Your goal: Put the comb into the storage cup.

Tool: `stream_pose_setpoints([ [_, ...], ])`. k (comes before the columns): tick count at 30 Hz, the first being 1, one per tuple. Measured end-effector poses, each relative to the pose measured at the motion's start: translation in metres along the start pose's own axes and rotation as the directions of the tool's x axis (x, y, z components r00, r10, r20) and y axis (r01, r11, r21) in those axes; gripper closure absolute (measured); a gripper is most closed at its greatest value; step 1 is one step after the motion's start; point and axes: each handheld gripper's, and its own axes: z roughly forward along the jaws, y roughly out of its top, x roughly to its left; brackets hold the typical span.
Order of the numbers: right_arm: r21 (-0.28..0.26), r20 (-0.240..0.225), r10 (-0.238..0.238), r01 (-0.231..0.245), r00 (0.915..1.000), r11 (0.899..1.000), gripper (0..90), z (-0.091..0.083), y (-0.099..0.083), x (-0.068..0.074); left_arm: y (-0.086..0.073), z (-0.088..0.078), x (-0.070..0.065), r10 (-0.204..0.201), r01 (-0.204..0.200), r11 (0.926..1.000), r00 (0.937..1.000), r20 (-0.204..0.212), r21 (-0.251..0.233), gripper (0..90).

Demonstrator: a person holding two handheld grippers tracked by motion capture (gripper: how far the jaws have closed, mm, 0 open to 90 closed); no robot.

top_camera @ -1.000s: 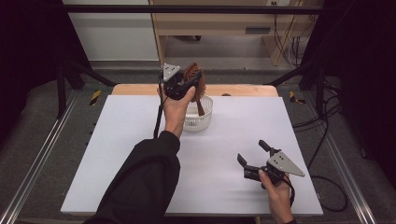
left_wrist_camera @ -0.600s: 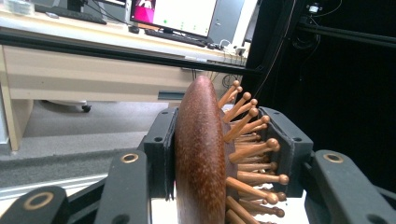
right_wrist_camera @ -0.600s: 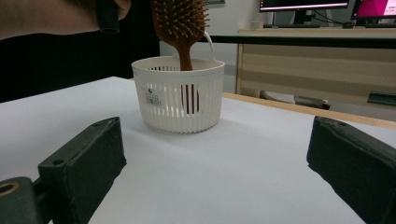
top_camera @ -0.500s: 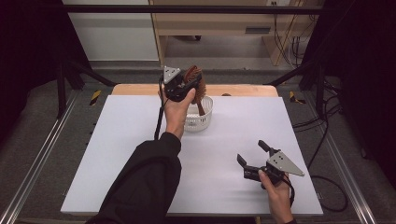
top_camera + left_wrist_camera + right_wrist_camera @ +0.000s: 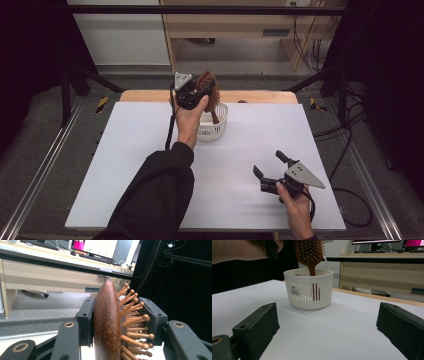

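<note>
A brown wooden hairbrush (image 5: 209, 89) stands upright with its handle down inside a small white slotted basket (image 5: 216, 127) near the table's far edge. My left gripper (image 5: 196, 89) is shut on the brush head: one pad presses the smooth back (image 5: 106, 322), the other sits against the wooden bristles (image 5: 135, 320). In the right gripper view the hairbrush (image 5: 310, 252) rises from the basket (image 5: 309, 288), handle inside. My right gripper (image 5: 270, 167) rests low at the near right of the table, jaws wide open with nothing between them.
A white table top (image 5: 125, 165) carries the basket; a wooden strip (image 5: 260, 96) runs along its far edge. Beyond stands a desk (image 5: 45, 275) with monitors. Metal rails (image 5: 40, 185) flank the table, and cables (image 5: 345, 145) lie at the right.
</note>
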Motion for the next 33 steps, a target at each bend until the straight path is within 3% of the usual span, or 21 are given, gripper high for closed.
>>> stream_pose_setpoints([
  [33,0.011,-0.013,0.007,-0.007,0.9999,1.000,4.3,0.002,-0.001,0.001,-0.011,-0.003,0.016,-0.023,0.023,0.9997,0.9995,-0.020,0.000,50.0],
])
